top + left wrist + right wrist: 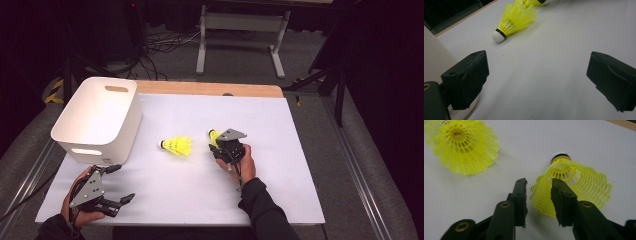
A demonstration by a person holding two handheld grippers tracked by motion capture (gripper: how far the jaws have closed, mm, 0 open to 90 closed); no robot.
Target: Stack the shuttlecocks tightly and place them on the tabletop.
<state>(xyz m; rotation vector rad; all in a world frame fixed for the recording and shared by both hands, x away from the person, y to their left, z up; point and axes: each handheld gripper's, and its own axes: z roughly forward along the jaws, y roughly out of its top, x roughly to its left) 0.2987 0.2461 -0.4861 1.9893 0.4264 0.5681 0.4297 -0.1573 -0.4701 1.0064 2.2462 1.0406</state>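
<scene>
A bin stands at the surface's left rear. One shuttlecock lies mid-surface, right of the bin. A second shuttlecock lies just right of it, at the right hand-held gripper. The left hand-held gripper sits before the bin.

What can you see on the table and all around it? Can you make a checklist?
Surface: white sheet over a wooden table, bare apart from the items below.
Job's things: two yellow shuttlecocks; one lies free on its side, the other has its skirt edge between the right gripper's jaws.
Clutter: white bin at the left, upright.
Grippers: left gripper open, holding nothing; right gripper closing on the skirt, grip not certain.
Cables: black cables on the floor beyond the table.
Surroundings: grey table frame, dark room.
</scene>
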